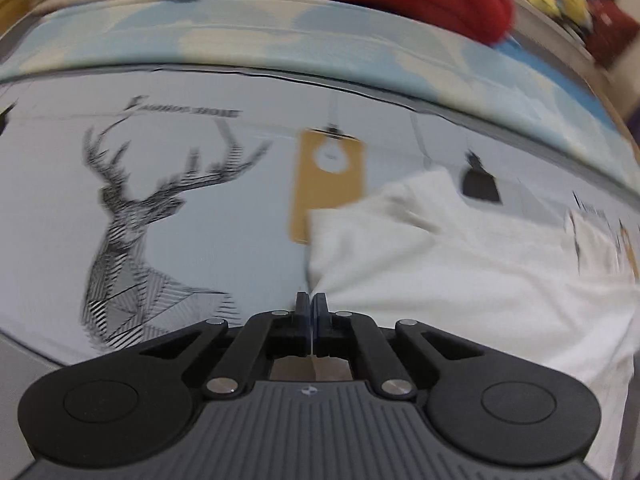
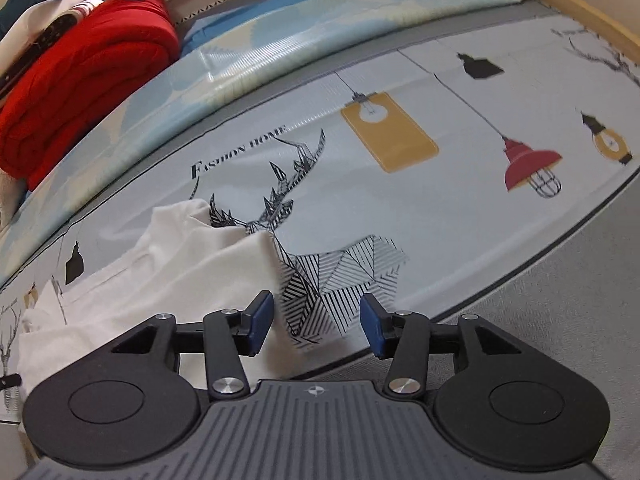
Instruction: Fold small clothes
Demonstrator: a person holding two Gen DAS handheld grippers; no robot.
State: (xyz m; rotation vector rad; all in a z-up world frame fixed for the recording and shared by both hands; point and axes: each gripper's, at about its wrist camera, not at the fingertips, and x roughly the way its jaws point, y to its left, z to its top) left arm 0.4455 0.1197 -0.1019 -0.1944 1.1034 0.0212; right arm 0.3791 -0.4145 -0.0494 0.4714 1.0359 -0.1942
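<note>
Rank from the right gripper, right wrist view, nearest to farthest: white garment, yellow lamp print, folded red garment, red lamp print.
Measured from the open right gripper:
1. White cotton garment, just left of the gripper, crumpled on the printed tablecloth.
2. Yellow rectangular lamp print, ahead, slightly right.
3. Red dome lamp print, farther right; close to the yellow one, a loose call.
4. Folded red knitted garment, far left, at the back.

Even soft indoor light, left wrist view motion-blurred, right sharper, fisheye bending at edges, faint shadows

Left tongs pressed together; right tongs spread wide
</note>
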